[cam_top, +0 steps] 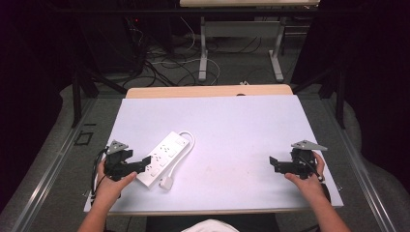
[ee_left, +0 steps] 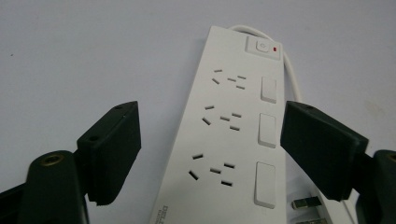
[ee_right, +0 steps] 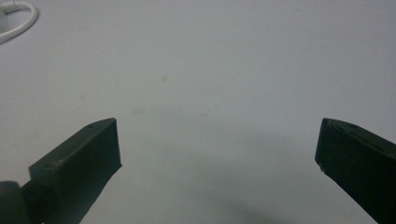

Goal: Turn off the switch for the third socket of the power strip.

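Nearby, a plug (cam_top: 167,183) lies beside the left claw (cam_top: 145,164), spread astride the strip (cam_top: 164,158); right claw (cam_top: 273,164) hovers spread over bare tabletop (cam_top: 241,130).

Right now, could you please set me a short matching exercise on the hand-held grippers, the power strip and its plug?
Things:
1. left hand-held gripper
2. right hand-held gripper
3. power strip
4. plug

States or places:
A. lies beside the strip's near end, at the end of the white cable
B. jaws apart over bare table, nothing between them
C. lies slantwise on the table's left half
D. jaws apart on either side of the strip, not pressing on it

Pairs: 1-D, 2-B, 3-C, 4-A
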A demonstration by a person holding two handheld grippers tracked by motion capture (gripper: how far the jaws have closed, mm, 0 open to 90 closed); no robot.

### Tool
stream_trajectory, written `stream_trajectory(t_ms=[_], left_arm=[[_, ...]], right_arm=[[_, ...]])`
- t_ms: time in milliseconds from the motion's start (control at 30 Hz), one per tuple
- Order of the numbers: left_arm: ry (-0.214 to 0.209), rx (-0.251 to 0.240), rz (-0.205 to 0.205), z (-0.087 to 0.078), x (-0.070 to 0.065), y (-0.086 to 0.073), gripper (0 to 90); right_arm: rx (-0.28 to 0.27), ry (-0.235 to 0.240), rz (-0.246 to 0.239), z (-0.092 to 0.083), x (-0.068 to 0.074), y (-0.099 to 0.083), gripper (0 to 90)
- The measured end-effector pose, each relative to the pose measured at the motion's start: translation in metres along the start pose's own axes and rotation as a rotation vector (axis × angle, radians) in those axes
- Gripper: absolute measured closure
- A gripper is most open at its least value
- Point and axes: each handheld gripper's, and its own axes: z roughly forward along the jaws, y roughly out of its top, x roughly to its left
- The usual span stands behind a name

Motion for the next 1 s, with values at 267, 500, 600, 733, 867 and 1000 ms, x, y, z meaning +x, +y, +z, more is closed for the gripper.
stream_trajectory(t_ms=[267,500,600,733,867,1000], left_arm=[[-0.025,0.008,-0.012,0.001,-0.006,0.000,37.7],[-0.055,0.022,-0.019,0.002,-0.007,0.000,45.8],[-0.075,0.025,-0.018,0.002,-0.007,-0.001,48.5],[-0.087,0.026,-0.008,0.001,-0.009,-0.001,51.3],[-0.145,0.054,0.030,0.000,-0.012,-0.001,57.0],[-0.175,0.092,0.028,0.003,-0.016,-0.001,58.4]], right_arm=[[0.000,0.001,-0.005,0.001,0.000,-0.001,0.0],[-0.003,0.000,-0.005,0.002,0.000,-0.001,0.0],[-0.003,0.001,-0.004,0.002,0.000,-0.001,0.0],[-0.004,0.000,-0.005,0.002,-0.001,-0.001,0.0],[-0.002,0.000,-0.005,0.002,-0.001,-0.002,0.0],[-0.008,-0.004,-0.003,0.003,0.000,-0.002,0.0]])
